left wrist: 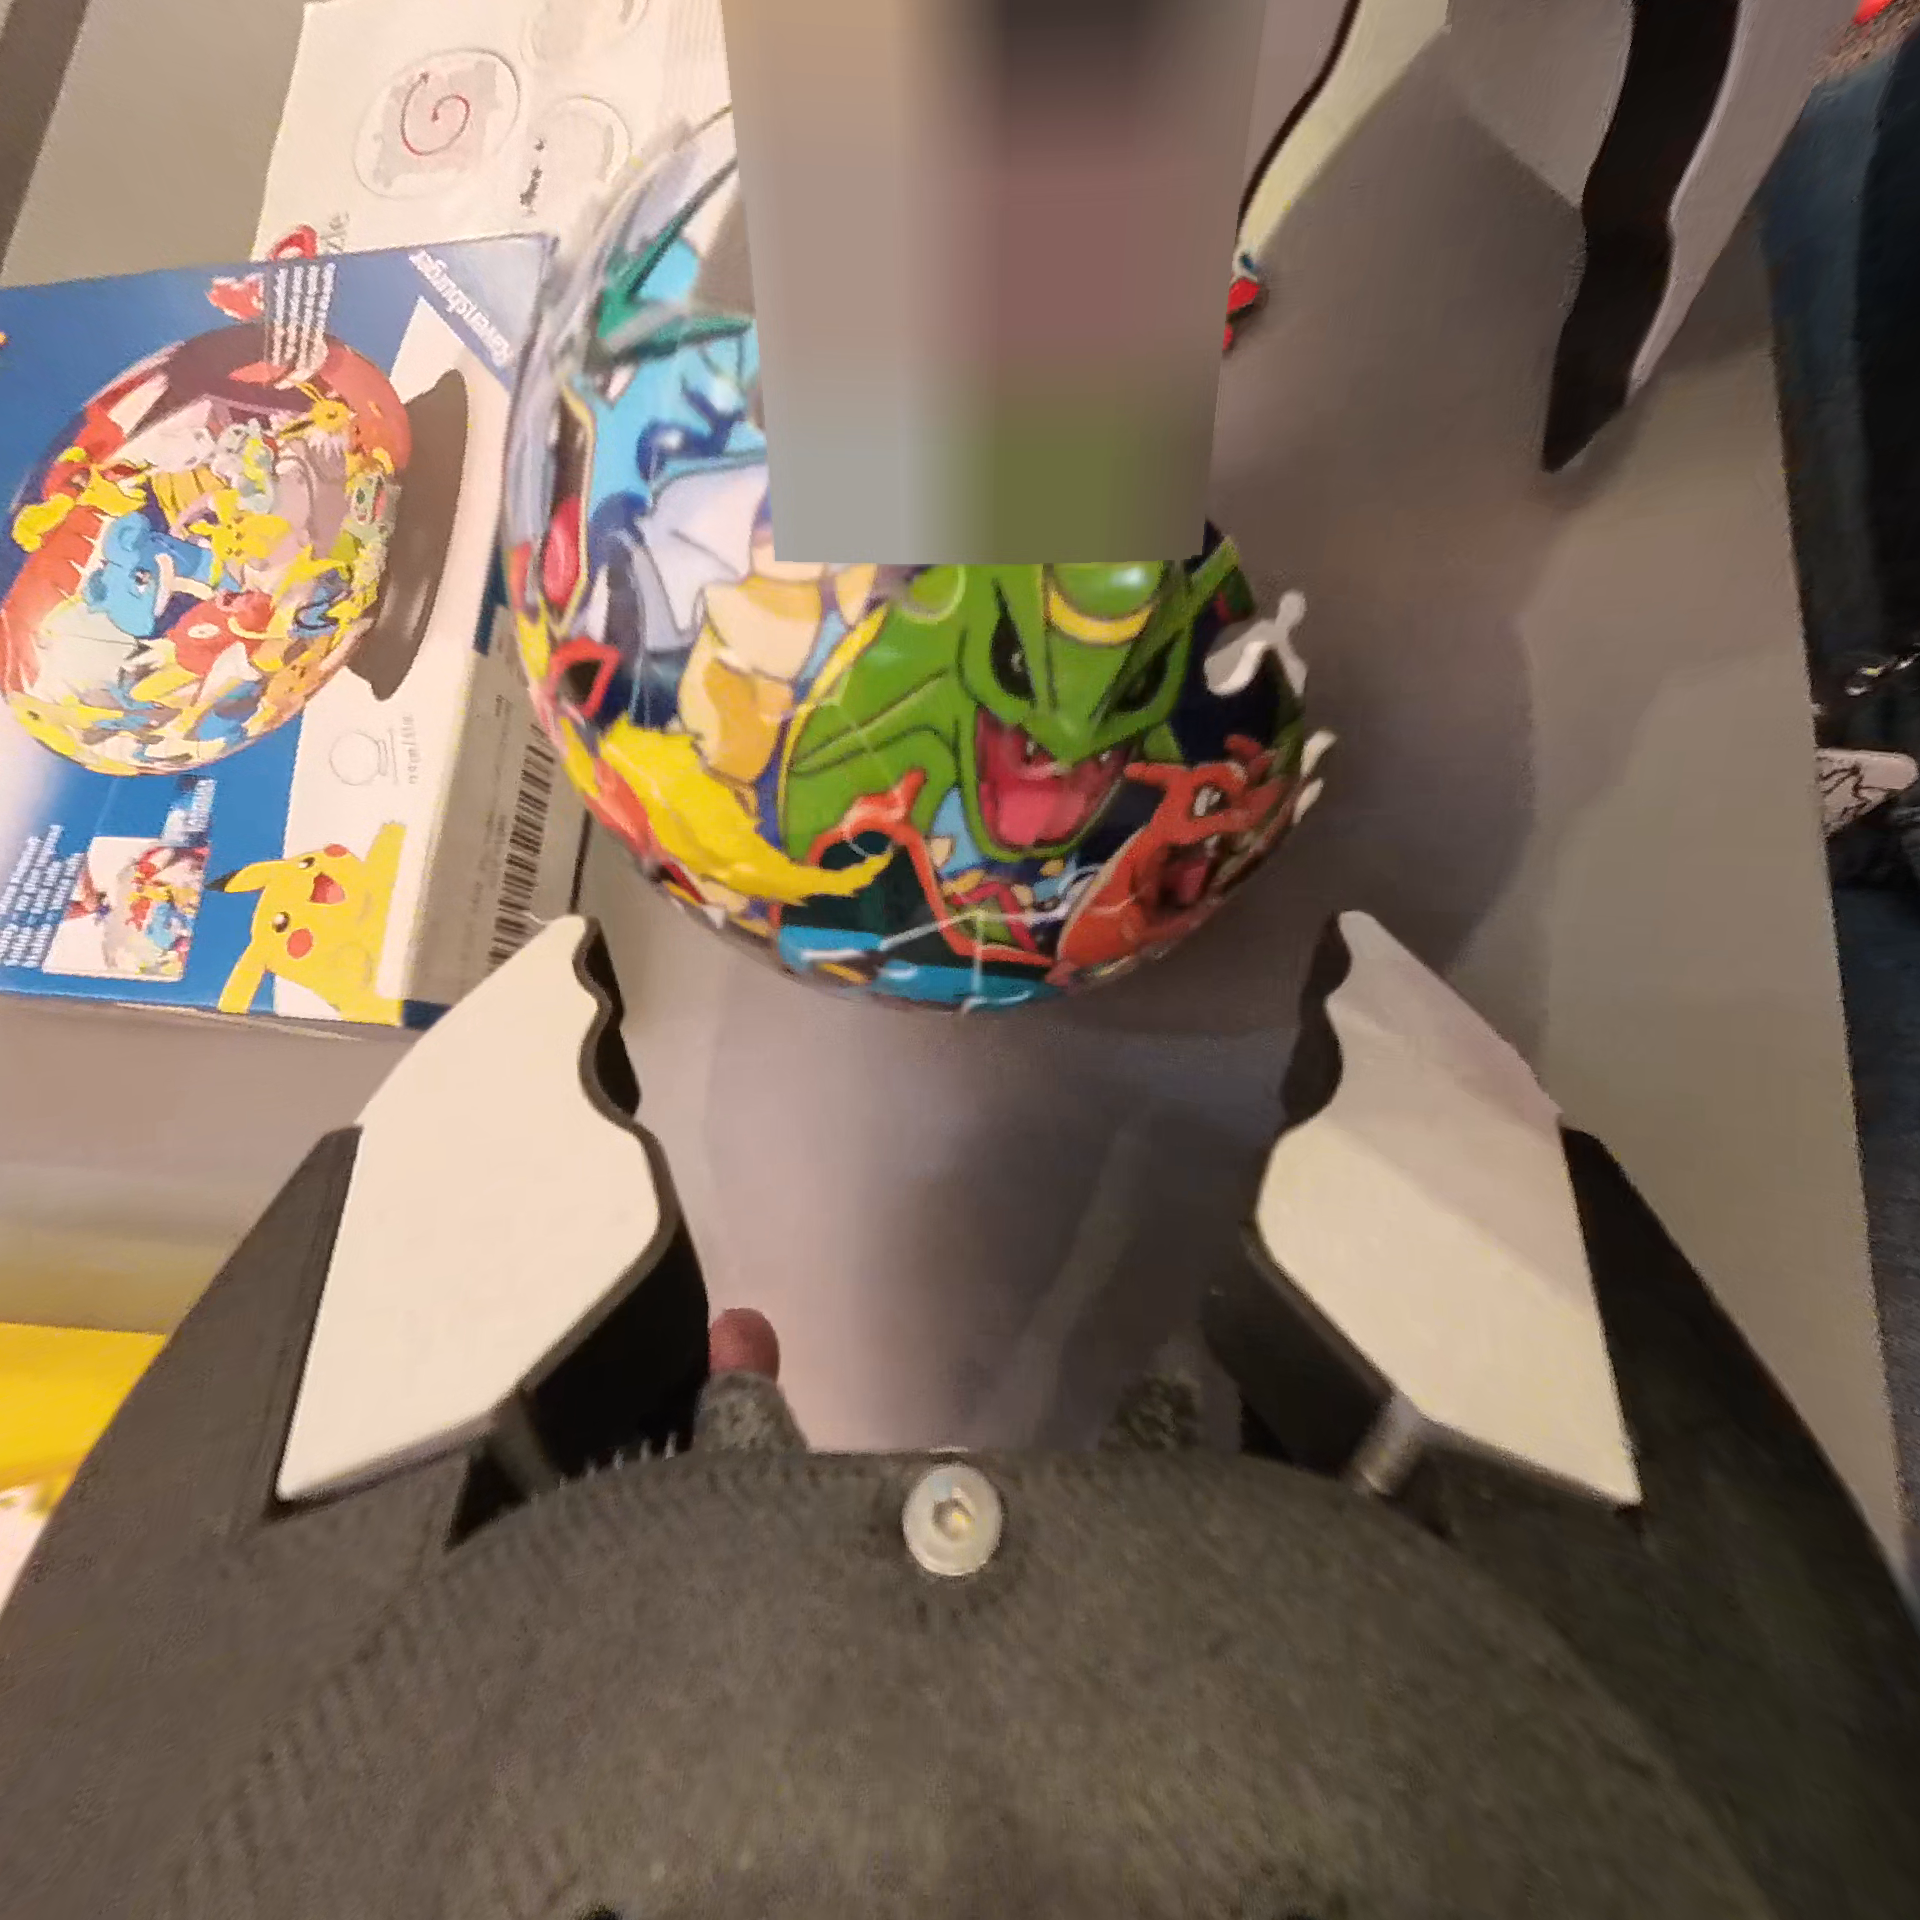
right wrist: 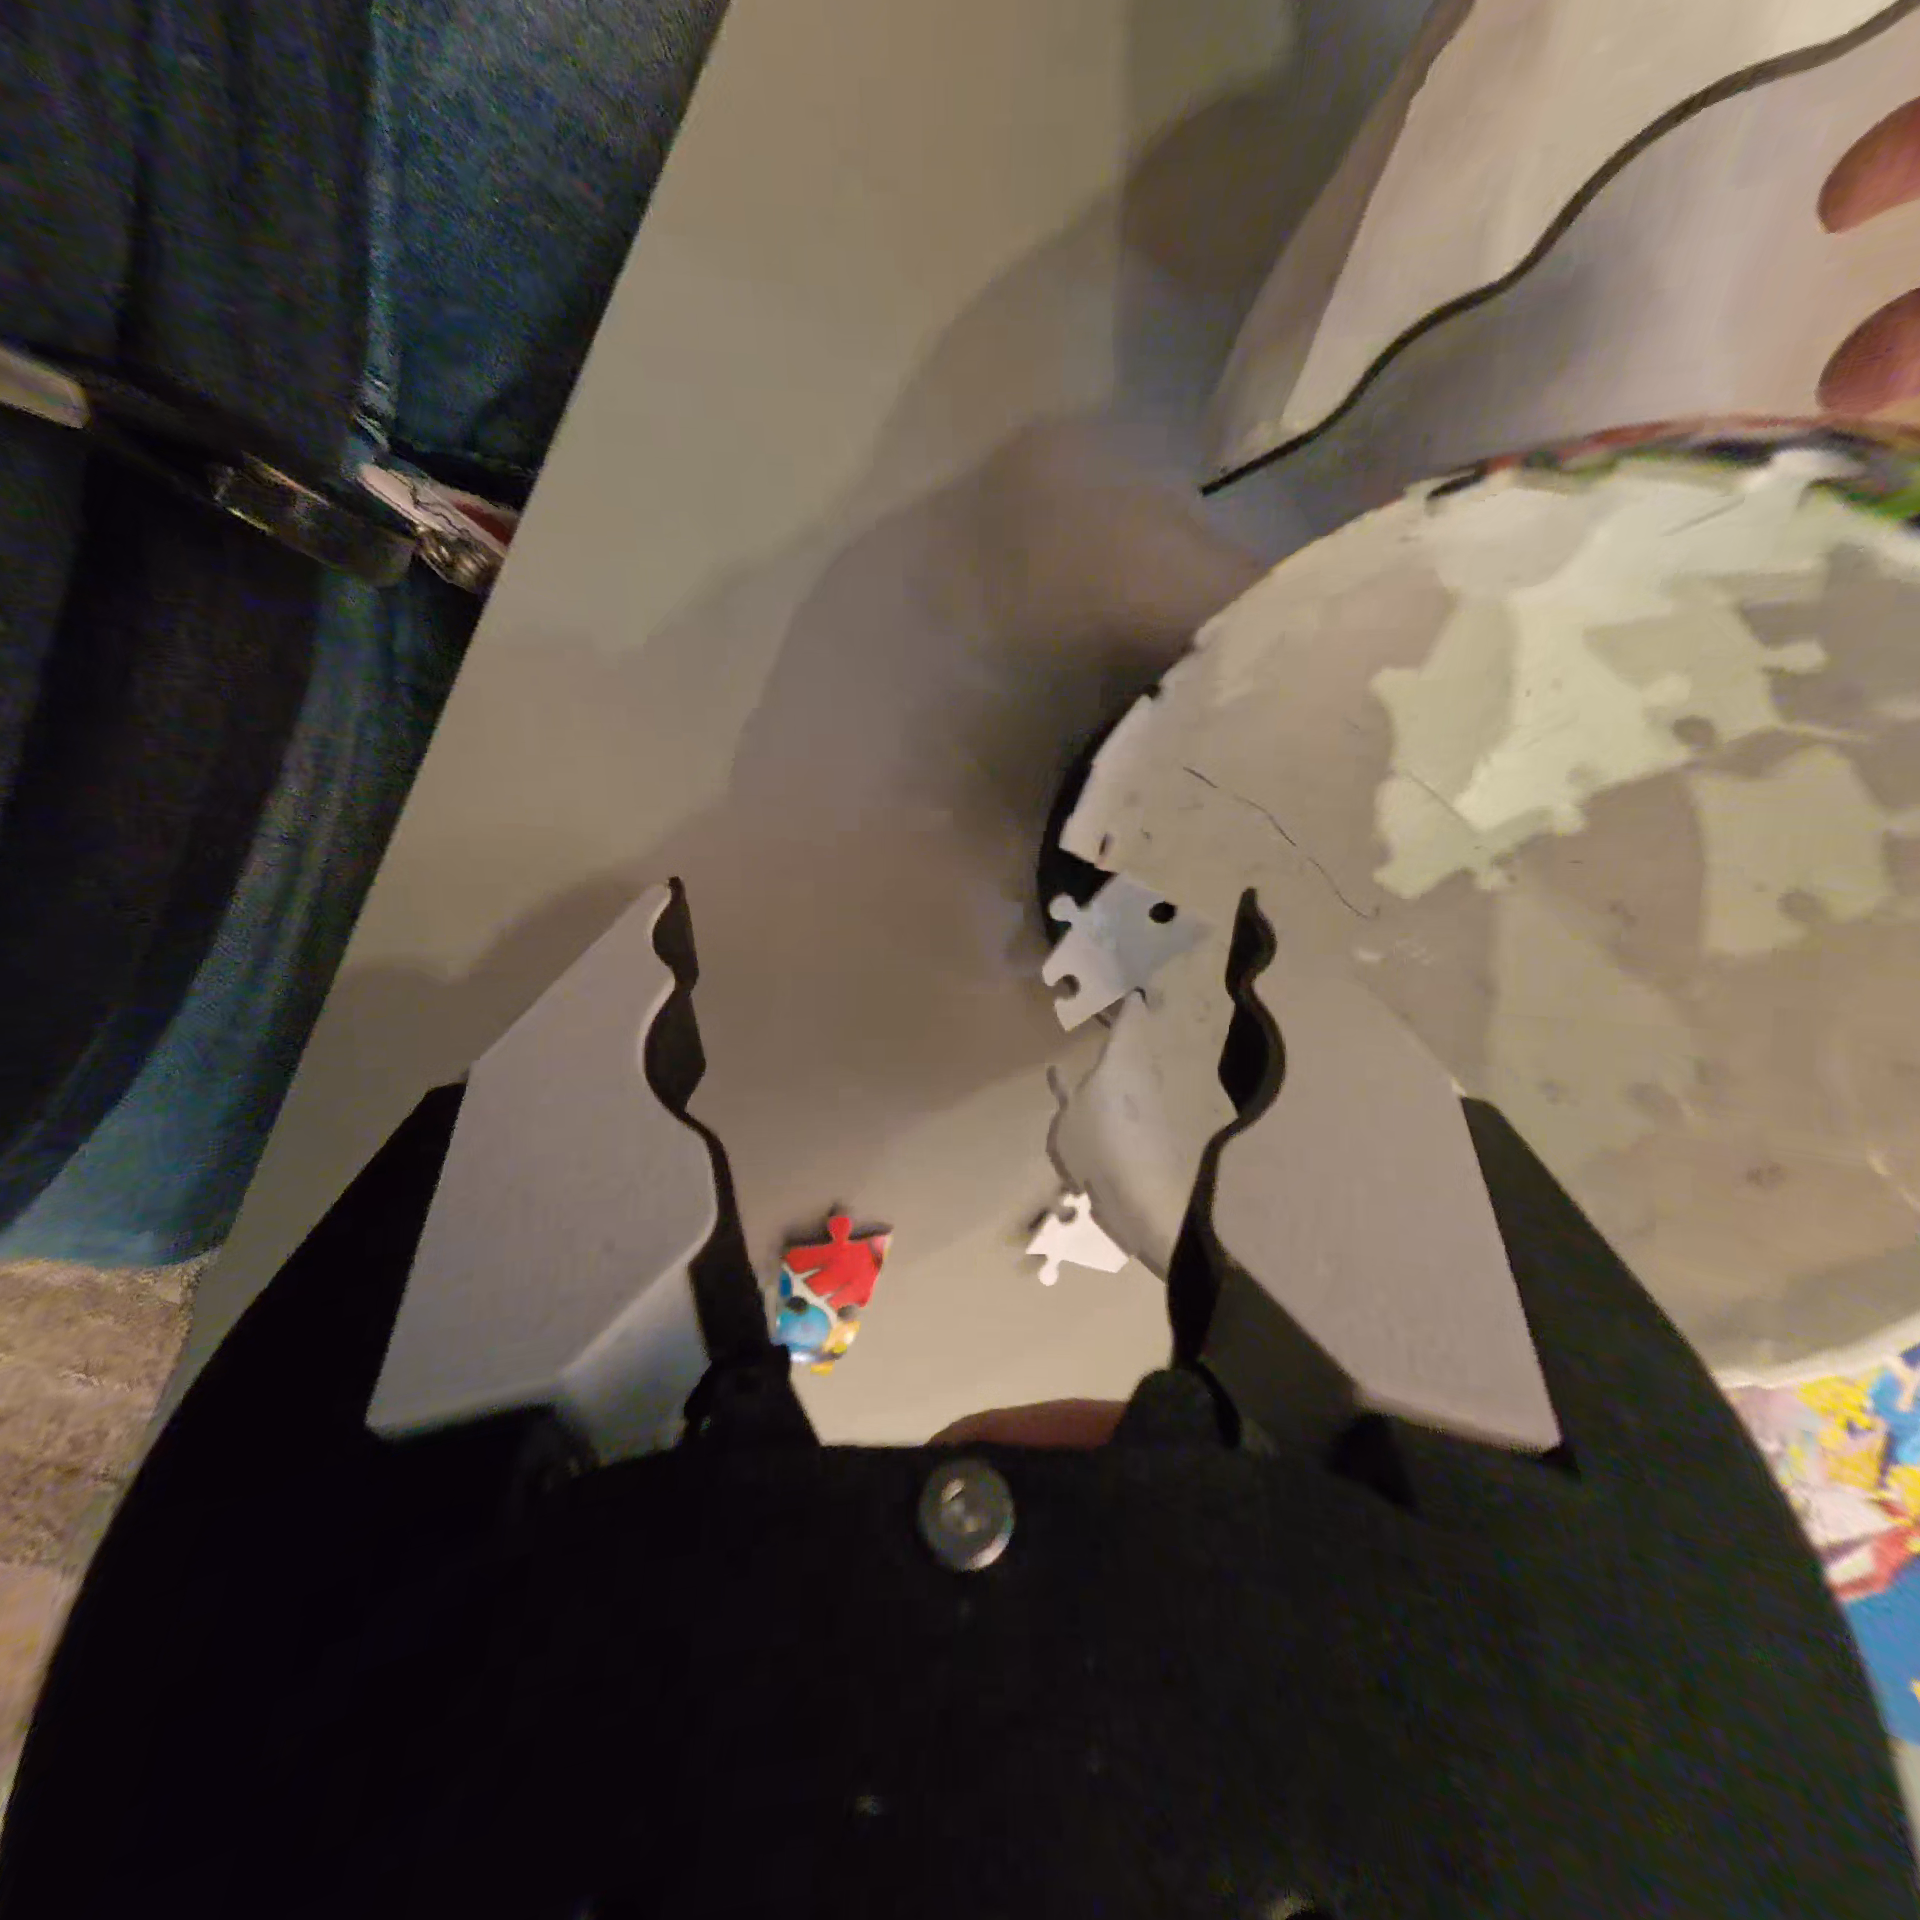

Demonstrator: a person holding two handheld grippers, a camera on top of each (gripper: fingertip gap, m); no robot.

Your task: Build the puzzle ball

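Ball [left wrist: 914,769] ahead mostly built; both my grippers [left wrist: 966,997] [right wrist: 961,935] spread, empty; loose pieces [right wrist: 831,1299] below, seemingly unplaced

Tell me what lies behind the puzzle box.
Behind the puzzle box lies a white sheet with printed circles. How far it reaches under the box is hidden.

I see soft, even light on my left view; my right is dimmer and blurred, its worktop [right wrist: 831,520] shadowed, edges bowed by wide-angle distortion.
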